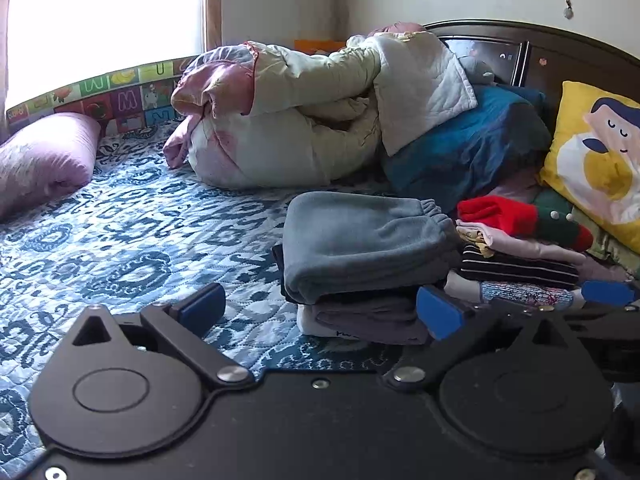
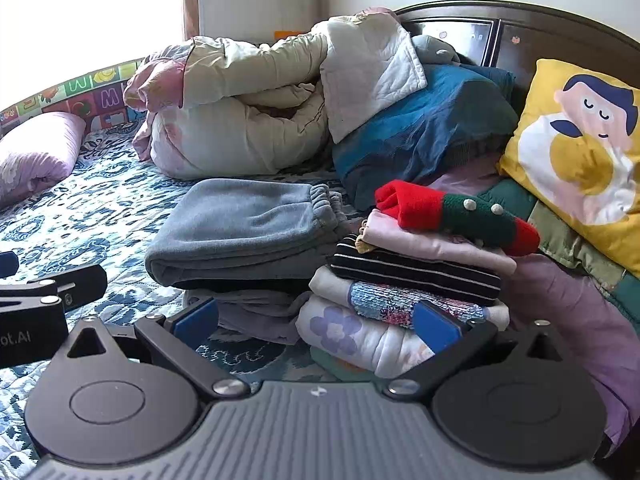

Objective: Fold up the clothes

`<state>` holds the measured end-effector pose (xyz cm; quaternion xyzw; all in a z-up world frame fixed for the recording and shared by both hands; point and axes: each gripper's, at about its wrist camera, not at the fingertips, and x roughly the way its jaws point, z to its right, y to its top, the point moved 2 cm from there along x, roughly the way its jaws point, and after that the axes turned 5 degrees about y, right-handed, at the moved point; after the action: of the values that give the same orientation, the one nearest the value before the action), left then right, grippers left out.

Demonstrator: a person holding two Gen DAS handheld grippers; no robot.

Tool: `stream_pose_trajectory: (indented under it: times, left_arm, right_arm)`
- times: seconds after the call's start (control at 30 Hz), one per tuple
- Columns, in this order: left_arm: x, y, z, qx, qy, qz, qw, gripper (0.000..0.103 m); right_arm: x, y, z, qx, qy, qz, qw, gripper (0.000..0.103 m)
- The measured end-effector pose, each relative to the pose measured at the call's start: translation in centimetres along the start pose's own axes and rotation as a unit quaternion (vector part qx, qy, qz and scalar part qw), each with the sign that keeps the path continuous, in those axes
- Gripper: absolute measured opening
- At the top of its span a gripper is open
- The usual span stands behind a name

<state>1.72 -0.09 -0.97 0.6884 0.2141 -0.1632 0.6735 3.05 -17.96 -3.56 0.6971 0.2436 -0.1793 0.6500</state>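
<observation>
Foreground: left gripper (image 1: 322, 310) and right gripper (image 2: 316, 322), jaws spread wide, nothing between them. Just beyond, on the bed (image 1: 120, 216): two stacks of folded clothes side by side, grey fleece (image 1: 360, 240) topping the left stack, red-and-green knit (image 2: 456, 212) topping the right. Behind: rolled quilt (image 1: 288, 120), blue bedding (image 1: 460, 148), yellow pillow (image 2: 580, 148) against the headboard (image 1: 560, 48).

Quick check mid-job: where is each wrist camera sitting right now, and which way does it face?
Left wrist: low over the bedspread, facing the grey folded pile; its left tongs open, the other tongs' blue pad at the right edge.
Right wrist: further right, facing the striped pile; right tongs open.
Shared: both piles, rolled quilt, yellow pillow.
</observation>
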Motion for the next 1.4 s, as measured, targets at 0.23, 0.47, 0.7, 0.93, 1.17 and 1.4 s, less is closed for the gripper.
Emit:
stream_pose_trajectory:
  times: [0.23, 0.47, 0.7, 0.93, 1.17, 1.4]
  left_arm:
    - [-0.4, 0.2, -0.3, -0.009, -0.011, 0.01, 0.9999, 0.103]
    - [-0.4, -0.1, -0.1, -0.006, 0.005, 0.029, 0.9995, 0.103]
    - [0.4, -0.3, -0.1, 0.0, -0.001, 0.013, 0.9999, 0.103]
    - [0.3, -0.1, 0.0, 0.013, 0.017, 0.016, 0.9996, 0.103]
    - [0.7, -0.2, -0.3, 0.014, 0.005, 0.014, 0.9998, 0.102]
    - [0.5, -0.2, 0.0, 0.016, -0.01, 0.02, 0.9996, 0.103]
  right_arm:
    - [-0.2, 0.1, 0.1, 0.006, 0.003, -0.003, 1.0, 0.103]
    - [-0.4, 0.2, 0.0, 0.001, -0.002, -0.001, 1.0, 0.103]
    - [-0.3, 0.1, 0.1, -0.001, -0.004, 0.0, 1.0, 0.103]
    - [-0.1, 0.1, 0.2, 0.001, -0.002, 0.0, 1.0, 0.103]
    - [0.0, 0.0, 0.0, -0.004, -0.005, 0.0, 1.0, 0.103]
    - [0.2, -0.1, 0.3, 0.004, -0.004, -0.002, 1.0, 0.103]
